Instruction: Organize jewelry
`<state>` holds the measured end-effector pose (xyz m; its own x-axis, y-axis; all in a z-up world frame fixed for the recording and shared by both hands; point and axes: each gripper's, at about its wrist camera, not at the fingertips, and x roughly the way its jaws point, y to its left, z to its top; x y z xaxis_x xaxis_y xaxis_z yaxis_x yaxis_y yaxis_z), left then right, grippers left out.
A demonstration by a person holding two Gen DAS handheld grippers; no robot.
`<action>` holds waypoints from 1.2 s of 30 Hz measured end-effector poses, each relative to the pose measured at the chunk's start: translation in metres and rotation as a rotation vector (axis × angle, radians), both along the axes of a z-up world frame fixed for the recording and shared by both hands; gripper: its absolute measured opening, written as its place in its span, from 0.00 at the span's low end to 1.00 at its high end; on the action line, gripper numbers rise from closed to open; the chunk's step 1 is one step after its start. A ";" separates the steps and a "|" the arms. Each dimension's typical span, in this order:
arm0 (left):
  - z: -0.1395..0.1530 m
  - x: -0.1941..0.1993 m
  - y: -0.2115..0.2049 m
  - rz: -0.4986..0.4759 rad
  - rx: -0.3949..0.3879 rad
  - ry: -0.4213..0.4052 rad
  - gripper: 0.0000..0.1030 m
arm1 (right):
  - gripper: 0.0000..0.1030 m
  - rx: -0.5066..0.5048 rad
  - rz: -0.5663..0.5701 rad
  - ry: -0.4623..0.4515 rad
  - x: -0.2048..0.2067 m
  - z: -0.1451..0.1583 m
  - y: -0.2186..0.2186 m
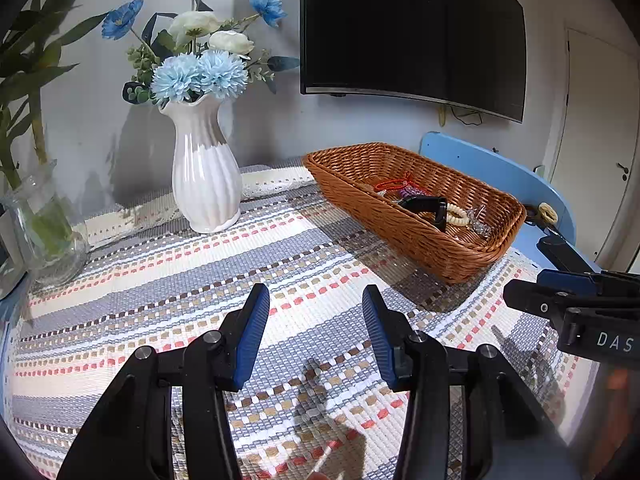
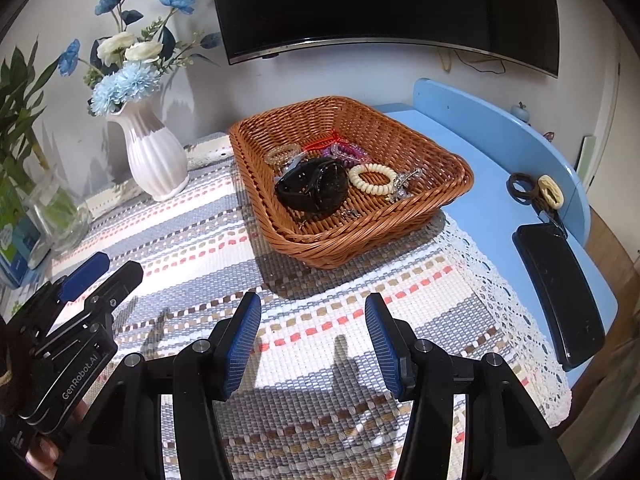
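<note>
Woven brown wicker forms the basket (image 2: 362, 236) in which the jewelry is gathered, and it is set on a striped woven cloth (image 2: 304, 320) spread over a light blue table (image 2: 488, 208). Inside the basket a black watch (image 2: 314, 190) is seen toward the near-left part, with a cream beaded bracelet (image 2: 371, 180) just beside it on the right, a clear crystal piece (image 2: 404, 186) touching that bracelet's far side, and a red cord (image 2: 320, 144) and purple beads (image 2: 348, 152) lying behind.

The right gripper (image 2: 313, 344) is held over the cloth with its jaws parted and nothing between them; the basket lies ahead of it, apart from the blue pads (image 2: 240, 350). The left gripper (image 1: 316, 334) is likewise held spread and empty above the cloth, and from its view the basket (image 1: 420, 236) is found ahead and to the right, well clear of its fingertips. Each gripper is caught at the edge of the other's view.

A white ribbed vase (image 2: 154, 160) of blue and white flowers is placed left of the basket. Outside the basket, hair ties (image 2: 536, 190) and a black flat case (image 2: 560, 292) are left on the bare table at the right.
</note>
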<state>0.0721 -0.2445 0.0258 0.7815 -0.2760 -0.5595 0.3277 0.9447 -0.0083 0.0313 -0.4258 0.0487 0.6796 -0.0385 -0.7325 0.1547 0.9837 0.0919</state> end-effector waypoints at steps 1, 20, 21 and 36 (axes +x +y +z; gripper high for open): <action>0.000 0.000 0.000 0.000 0.002 -0.002 0.48 | 0.54 0.000 0.001 0.000 0.000 0.000 0.000; 0.002 -0.001 0.001 -0.001 -0.002 -0.008 0.48 | 0.54 0.000 0.019 0.008 0.002 -0.003 0.006; 0.003 -0.002 0.001 0.000 -0.001 -0.010 0.48 | 0.54 -0.001 0.020 0.009 0.002 -0.003 0.006; 0.004 -0.001 0.006 0.020 -0.004 -0.020 0.59 | 0.54 -0.005 0.029 0.013 0.003 -0.004 0.009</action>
